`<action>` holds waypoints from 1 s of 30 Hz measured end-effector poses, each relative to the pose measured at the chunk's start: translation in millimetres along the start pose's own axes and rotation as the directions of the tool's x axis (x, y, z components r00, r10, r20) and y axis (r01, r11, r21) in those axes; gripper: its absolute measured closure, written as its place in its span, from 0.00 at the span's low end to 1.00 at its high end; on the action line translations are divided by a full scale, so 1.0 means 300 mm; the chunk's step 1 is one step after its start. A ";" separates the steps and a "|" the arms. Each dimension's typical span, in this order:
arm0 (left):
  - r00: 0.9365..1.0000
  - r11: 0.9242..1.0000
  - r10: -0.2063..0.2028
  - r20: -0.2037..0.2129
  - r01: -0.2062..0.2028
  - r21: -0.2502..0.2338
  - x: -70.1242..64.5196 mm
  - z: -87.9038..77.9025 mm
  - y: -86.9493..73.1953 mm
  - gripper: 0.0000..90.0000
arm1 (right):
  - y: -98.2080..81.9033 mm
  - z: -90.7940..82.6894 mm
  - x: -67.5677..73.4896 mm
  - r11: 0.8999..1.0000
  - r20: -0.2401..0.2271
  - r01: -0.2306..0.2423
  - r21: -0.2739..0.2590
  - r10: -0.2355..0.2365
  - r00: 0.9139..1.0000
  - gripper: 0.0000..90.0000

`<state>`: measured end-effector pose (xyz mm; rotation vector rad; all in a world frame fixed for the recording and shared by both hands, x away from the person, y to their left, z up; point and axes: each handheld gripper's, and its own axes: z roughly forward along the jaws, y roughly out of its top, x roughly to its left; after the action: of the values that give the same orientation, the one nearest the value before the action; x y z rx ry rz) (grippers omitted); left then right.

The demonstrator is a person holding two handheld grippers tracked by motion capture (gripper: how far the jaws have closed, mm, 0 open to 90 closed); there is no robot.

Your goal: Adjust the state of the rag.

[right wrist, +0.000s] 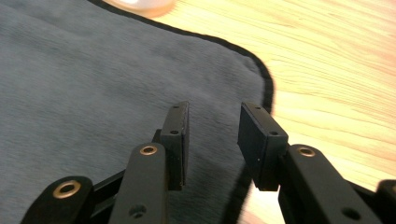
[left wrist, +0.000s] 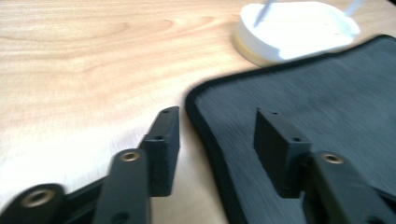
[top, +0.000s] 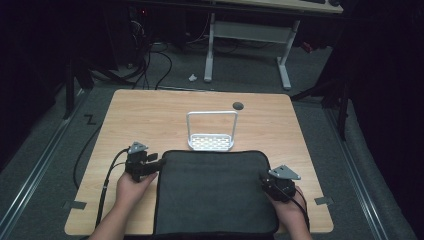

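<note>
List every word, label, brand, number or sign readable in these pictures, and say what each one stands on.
None can be read in any view.
The dark grey mat shows no print or label.
The white rack and the wooden table are unmarked.
The left gripper and the right gripper show no lettering; their black pads carry just screw holes.
A black zigzag mark on the floor resembles a "Z" but is no clear letter.

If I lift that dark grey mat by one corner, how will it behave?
The dark grey mat looks like soft fabric with a stitched edge, so it would likely droop rather than stay flat. It probably weighs little. Its fuzzy surface should grip well, not slip.
</note>
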<state>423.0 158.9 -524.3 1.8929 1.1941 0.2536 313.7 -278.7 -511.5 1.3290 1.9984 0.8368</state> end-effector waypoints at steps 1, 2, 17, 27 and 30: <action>1.000 1.000 -0.006 -0.003 0.006 -0.005 0.004 0.020 0.004 0.55 | 0.003 0.001 0.007 1.000 -0.010 -0.002 0.000 0.002 1.000 0.72; 1.000 1.000 -0.007 -0.012 0.007 0.018 0.007 0.041 0.012 0.54 | 0.004 0.002 0.017 1.000 -0.015 0.012 -0.002 -0.012 1.000 0.71; 0.984 0.987 0.160 -0.081 -0.158 0.029 -0.057 0.080 0.001 0.89 | 0.045 -0.022 0.177 0.988 -0.097 0.141 -0.061 -0.147 0.984 0.57; 1.000 1.000 0.008 0.015 -0.008 -0.009 -0.002 0.060 -0.005 0.93 | 0.109 -0.020 0.382 0.976 -0.203 0.200 -0.084 -0.213 0.956 0.56; 1.000 1.000 -0.008 0.023 0.009 -0.019 0.003 0.058 -0.006 0.92 | 0.121 -0.010 0.465 0.967 -0.238 0.241 -0.083 -0.254 0.938 0.56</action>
<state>432.2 150.4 -536.6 1.8688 1.1802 0.2371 286.5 -137.7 -499.8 0.9540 2.2604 0.9641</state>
